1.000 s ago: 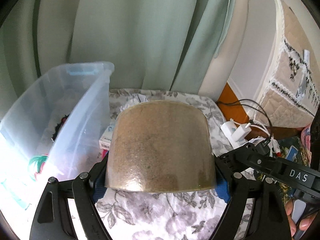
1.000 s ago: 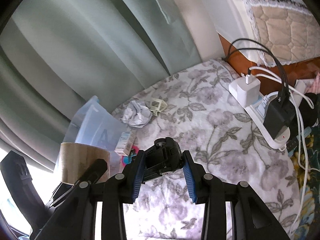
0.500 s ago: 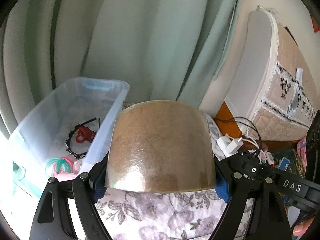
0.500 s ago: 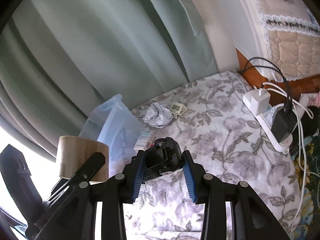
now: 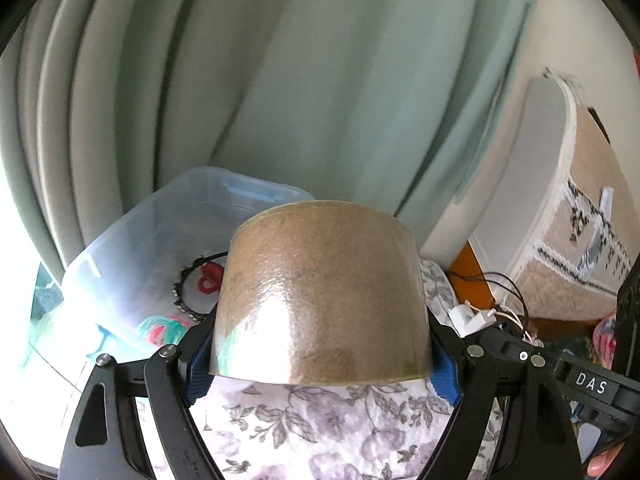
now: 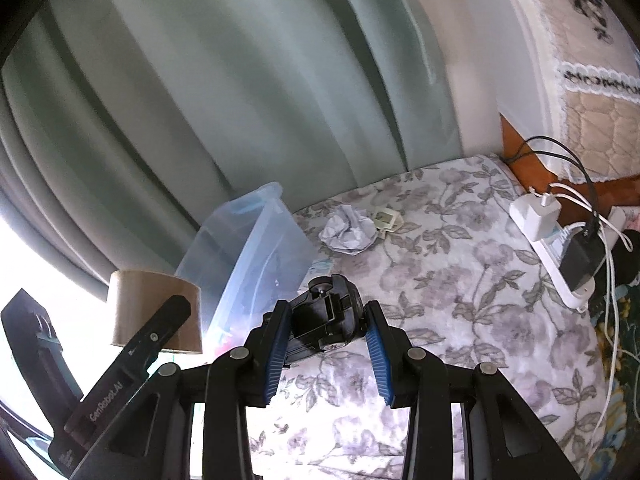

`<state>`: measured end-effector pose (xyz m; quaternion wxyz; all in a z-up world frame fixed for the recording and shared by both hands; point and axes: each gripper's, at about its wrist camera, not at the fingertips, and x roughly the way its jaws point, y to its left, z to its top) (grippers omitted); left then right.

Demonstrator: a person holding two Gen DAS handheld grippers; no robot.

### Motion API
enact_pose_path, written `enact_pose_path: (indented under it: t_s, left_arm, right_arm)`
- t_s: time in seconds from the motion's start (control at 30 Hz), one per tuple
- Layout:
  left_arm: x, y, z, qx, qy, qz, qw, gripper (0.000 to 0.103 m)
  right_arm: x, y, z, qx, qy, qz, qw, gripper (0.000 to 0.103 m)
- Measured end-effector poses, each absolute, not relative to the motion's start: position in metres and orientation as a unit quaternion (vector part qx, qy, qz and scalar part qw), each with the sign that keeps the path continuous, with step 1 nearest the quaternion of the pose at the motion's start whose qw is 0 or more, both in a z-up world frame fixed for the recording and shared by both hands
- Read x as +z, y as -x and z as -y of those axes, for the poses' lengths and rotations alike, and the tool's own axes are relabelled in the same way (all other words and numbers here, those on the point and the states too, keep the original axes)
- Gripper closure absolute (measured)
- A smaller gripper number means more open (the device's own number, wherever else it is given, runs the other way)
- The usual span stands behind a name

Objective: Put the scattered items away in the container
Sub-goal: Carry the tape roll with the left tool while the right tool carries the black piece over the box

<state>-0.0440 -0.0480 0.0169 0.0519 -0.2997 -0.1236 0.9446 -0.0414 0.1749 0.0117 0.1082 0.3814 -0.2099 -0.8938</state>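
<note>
Left claw [image 5: 320, 364] is spread wide yet pinching a broad roll of brown packing tape [image 5: 320, 300], its blue pads [image 5: 196, 364] pressed against the roll's two sides; the roll is held in the air just beside the near right wall of the clear plastic storage bin [image 5: 120, 252], above the floral bedspread [image 5: 320, 432]. Right claw [image 6: 326, 344] is set narrower and grips a small black toy car [image 6: 326, 316] between its blue pads [image 6: 276, 348], lifted off the bedspread near the bin's corner.

Pale green curtains [image 5: 300, 80] hang across the back, and a quilted mattress [image 5: 580, 248] stands on edge to the right. The bin sits at the left edge of the bedspread, in front of the curtains. Inside it lie a black headband [image 5: 188, 288], a red hair clip [image 5: 208, 278] within the headband's curve, and a green and red coil-like item [image 5: 164, 326] nearer the front wall.

On the bedspread beyond the toy car, a crumpled ball of white paper [image 6: 348, 232] rests with a small cream plastic piece [image 6: 386, 218] touching its right side. At the right edge, a white power strip [image 6: 560, 264] carries a white charger [image 6: 534, 216] and a black adapter [image 6: 582, 256], with cables [image 6: 584, 176] trailing from them. A fingertip [image 5: 600, 466] shows at the bottom right of the left wrist view
</note>
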Motion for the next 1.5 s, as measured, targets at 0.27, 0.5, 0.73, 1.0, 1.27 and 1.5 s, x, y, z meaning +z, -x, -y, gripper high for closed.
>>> enact_pose_path:
  t_s: [0.27, 0.5, 0.73, 1.0, 1.27, 1.5]
  left_arm:
    - [0.019, 0.039, 0.084, 0.946, 0.283, 0.157, 0.031, 0.017]
    - [0.018, 0.037, 0.114, 0.946, 0.270, 0.181, 0.010, 0.017]
    - [0.011, 0.039, 0.141, 0.941, 0.268, 0.205, -0.010, 0.017]
    - [0.000, 0.048, 0.165, 0.938, 0.268, 0.219, -0.031, 0.017]
    - [-0.010, 0.060, 0.182, 0.933, 0.271, 0.233, -0.041, 0.017]
    - [-0.018, 0.069, 0.190, 0.931, 0.275, 0.234, -0.052, 0.017]
  right_arm:
    - [0.018, 0.051, -0.144, -0.895, -0.388, 0.182, 0.122, 0.063]
    - [0.025, 0.062, -0.115, -0.895, -0.390, 0.161, 0.143, 0.063]
    - [0.027, 0.075, -0.082, -0.895, -0.391, 0.135, 0.169, 0.063]
    - [0.027, 0.096, -0.047, -0.890, -0.396, 0.122, 0.192, 0.063]
    - [0.023, 0.115, -0.012, -0.885, -0.400, 0.099, 0.218, 0.063]
    - [0.012, 0.130, 0.001, -0.878, -0.410, 0.091, 0.227, 0.063]
